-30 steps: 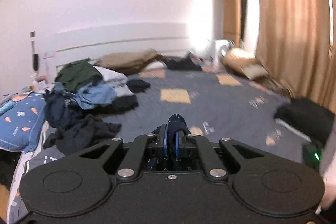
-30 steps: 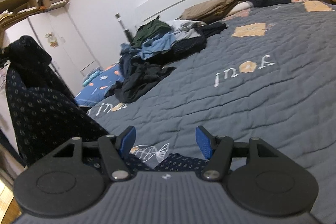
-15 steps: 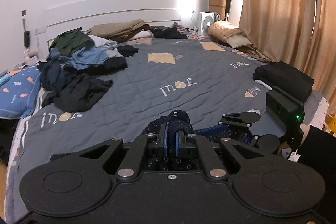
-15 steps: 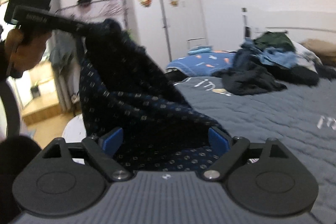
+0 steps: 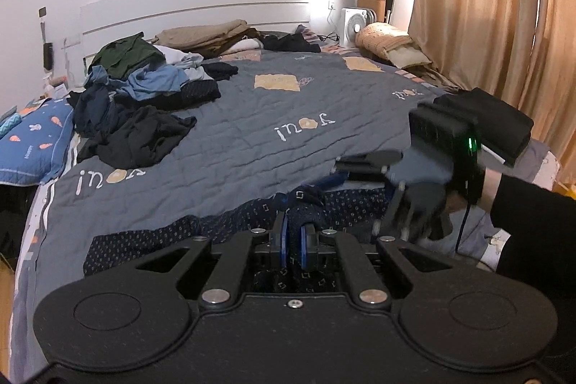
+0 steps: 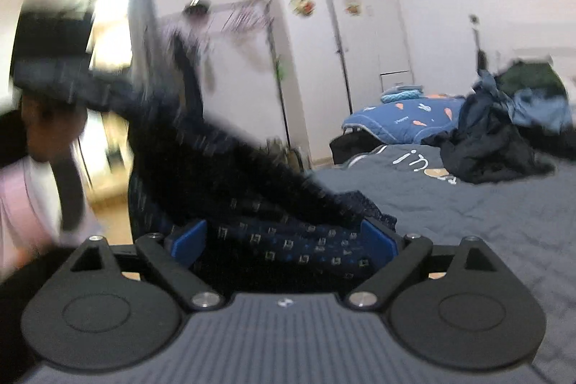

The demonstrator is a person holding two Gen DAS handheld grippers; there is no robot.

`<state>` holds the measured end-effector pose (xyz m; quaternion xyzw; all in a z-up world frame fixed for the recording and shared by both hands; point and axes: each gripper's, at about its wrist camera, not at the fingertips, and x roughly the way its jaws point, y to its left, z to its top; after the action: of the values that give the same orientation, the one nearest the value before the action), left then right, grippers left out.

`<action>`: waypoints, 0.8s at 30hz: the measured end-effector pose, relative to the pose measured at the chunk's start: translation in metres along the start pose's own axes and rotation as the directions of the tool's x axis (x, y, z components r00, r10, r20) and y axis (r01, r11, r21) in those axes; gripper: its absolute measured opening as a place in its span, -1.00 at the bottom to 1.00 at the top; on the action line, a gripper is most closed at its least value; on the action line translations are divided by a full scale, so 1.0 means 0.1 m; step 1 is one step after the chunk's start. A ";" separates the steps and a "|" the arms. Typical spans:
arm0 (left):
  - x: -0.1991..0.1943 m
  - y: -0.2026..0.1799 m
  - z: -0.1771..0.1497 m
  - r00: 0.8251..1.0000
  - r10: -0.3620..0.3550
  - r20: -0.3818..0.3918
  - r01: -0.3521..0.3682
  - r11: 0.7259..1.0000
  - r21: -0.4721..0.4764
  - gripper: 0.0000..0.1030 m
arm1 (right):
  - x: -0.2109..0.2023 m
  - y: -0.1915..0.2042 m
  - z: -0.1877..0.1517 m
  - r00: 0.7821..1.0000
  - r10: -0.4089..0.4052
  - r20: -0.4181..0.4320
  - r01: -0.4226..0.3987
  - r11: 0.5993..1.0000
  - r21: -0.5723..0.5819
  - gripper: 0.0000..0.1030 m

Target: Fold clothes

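Note:
A navy garment with a small square print lies along the near edge of the grey quilted bed. My left gripper is shut on a bunched fold of it. In the right wrist view the same garment stretches, blurred, from the upper left down across my right gripper. Its jaws are opening, the blue pads stand wide apart, and the cloth lies loosely between them. In the left wrist view the right gripper shows blurred at the right, over the garment's end.
A heap of unfolded clothes and a blue pillow lie at the bed's left. A folded black stack sits at the right edge by the curtains. A white wardrobe stands beyond. A person's dark sleeve is at the right.
My left gripper sank toward the bed, and the garment now lies on the near edge. My right gripper swung left toward the wardrobe, and its jaws spread wider around the cloth.

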<state>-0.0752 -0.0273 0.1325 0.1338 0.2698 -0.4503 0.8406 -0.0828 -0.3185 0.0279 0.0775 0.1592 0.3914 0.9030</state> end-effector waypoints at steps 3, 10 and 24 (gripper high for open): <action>0.00 0.02 -0.07 1.000 -0.004 -0.009 0.004 1.000 -0.008 -0.86 | -0.04 -0.08 0.07 0.999 -0.052 0.012 0.052 0.998 0.034 0.87; 0.02 -0.02 -0.14 0.999 -0.019 -0.038 0.019 1.000 0.000 -0.86 | 0.36 -0.12 -0.10 0.982 0.061 -0.177 -0.053 0.998 0.046 0.87; 0.04 0.02 -0.26 0.998 -0.045 -0.051 0.044 0.999 -0.018 -0.86 | 0.58 -0.30 -0.34 0.946 -0.140 -0.292 0.171 0.982 0.084 0.88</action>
<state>-0.0804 -0.0166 0.1085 0.1323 0.2980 -0.4631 0.8242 -0.0366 -0.2963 -0.0251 0.0564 0.3141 0.3167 0.8932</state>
